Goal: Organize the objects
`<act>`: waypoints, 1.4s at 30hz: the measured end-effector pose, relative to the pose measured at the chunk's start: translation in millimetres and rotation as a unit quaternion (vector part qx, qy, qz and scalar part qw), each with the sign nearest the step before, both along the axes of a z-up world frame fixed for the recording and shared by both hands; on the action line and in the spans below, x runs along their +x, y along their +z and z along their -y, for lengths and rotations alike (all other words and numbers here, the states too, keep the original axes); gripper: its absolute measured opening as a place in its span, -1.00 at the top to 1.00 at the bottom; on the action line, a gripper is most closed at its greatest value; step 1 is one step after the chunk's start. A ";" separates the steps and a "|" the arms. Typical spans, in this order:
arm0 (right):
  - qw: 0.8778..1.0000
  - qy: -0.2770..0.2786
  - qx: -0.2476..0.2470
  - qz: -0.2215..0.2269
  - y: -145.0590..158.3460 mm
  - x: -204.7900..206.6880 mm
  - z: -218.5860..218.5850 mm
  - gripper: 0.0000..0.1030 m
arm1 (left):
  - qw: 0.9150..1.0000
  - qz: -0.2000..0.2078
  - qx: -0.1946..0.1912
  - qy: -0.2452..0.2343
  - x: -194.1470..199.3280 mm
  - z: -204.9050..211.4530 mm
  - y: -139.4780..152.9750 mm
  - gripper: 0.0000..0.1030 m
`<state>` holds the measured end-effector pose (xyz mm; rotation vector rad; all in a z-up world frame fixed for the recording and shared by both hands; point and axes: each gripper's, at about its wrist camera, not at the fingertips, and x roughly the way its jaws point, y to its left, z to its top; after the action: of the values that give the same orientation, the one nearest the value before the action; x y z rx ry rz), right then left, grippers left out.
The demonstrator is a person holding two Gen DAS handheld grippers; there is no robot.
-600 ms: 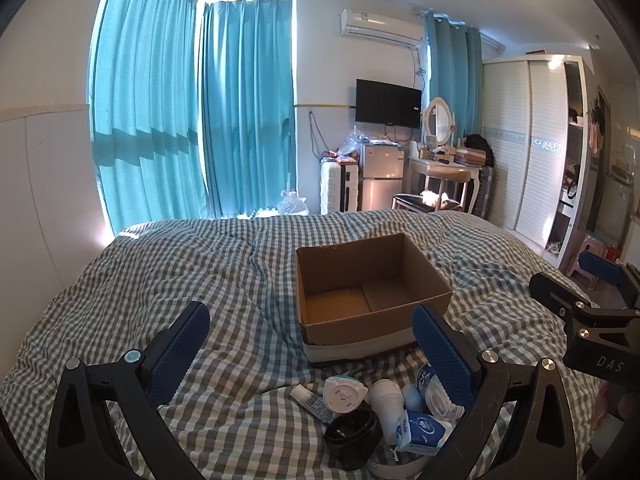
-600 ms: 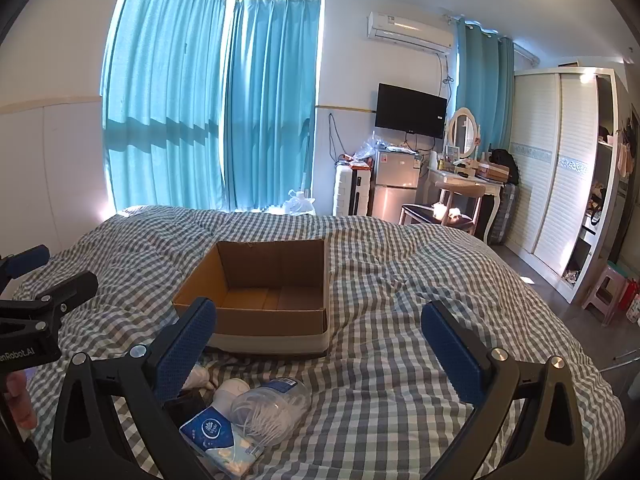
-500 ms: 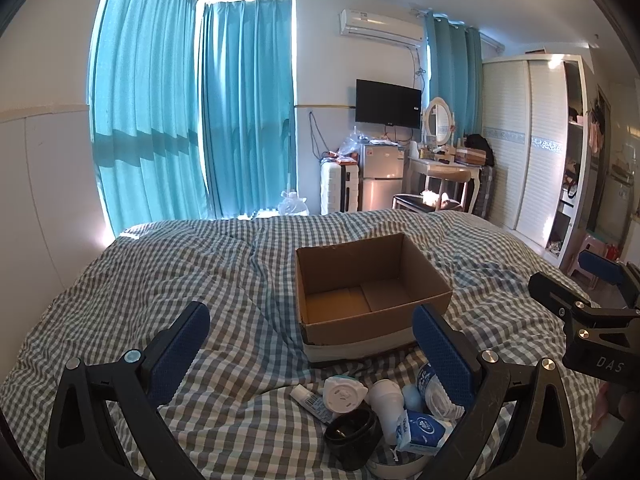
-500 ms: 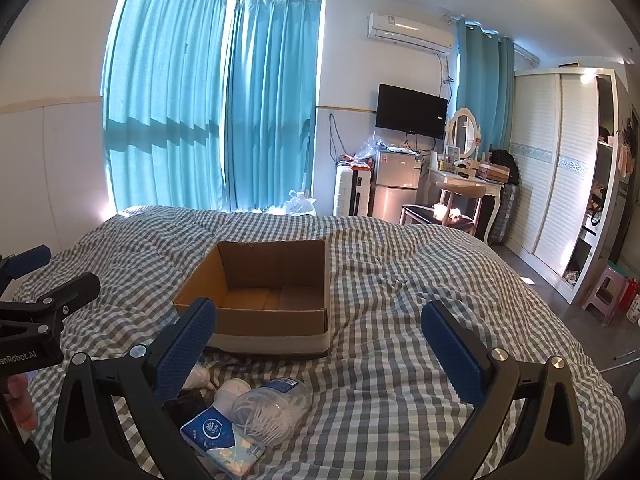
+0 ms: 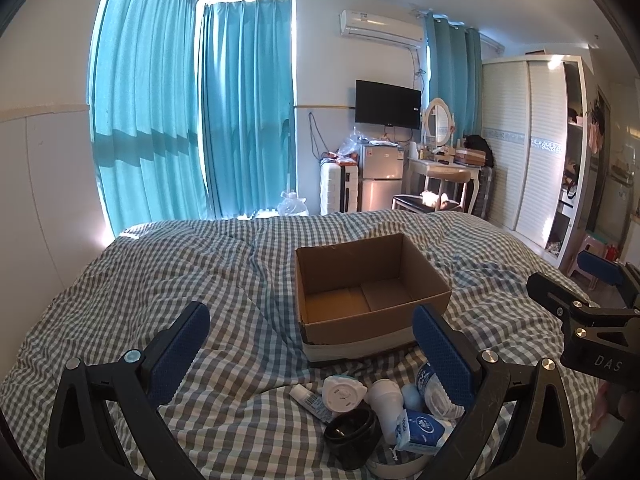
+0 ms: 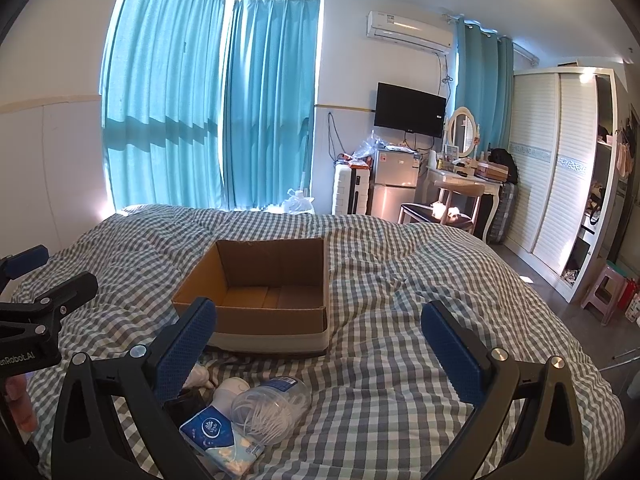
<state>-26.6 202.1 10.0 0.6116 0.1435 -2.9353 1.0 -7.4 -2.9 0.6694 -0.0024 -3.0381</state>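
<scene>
Both grippers, left (image 5: 308, 344) and right (image 6: 318, 344), gape wide with nothing held, hovering over the checked bed (image 5: 160, 280). The open box (image 5: 368, 292) sits empty ahead; a small toiletry heap (image 5: 384, 404) lies just before it.

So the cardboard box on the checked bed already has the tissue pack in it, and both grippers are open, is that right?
Not quite. The cardboard box is empty; the tissue pack lies on the bed in front of it, as the right wrist view shows. Both grippers are open.
</scene>
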 end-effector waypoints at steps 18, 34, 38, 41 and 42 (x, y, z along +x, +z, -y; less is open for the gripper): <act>1.000 0.008 -0.001 0.005 -0.4 -0.4 -1.0 -1.00 | 1.000 0.006 0.000 0.002 -1.0 1.0 -0.7 -1.00; 1.000 0.011 -0.003 0.002 7.5 2.5 -0.1 -1.00 | 1.000 0.005 0.001 0.006 -1.6 1.0 1.0 -1.00; 1.000 0.010 -0.003 0.003 7.8 2.1 -0.6 -1.00 | 1.000 0.007 0.000 0.007 -1.6 0.6 0.3 -1.00; 1.000 0.010 -0.004 0.005 7.6 1.9 -1.6 -1.00 | 1.000 0.009 0.000 0.008 -1.8 0.2 -0.3 -1.00; 1.000 0.010 -0.004 0.005 8.2 2.0 -1.7 -1.00 | 1.000 0.009 0.001 0.008 -1.7 0.0 -0.4 -1.00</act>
<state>-24.6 203.8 18.1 0.6187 0.1364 -2.9121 -0.7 -7.4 -3.3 0.6943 0.0051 -3.0171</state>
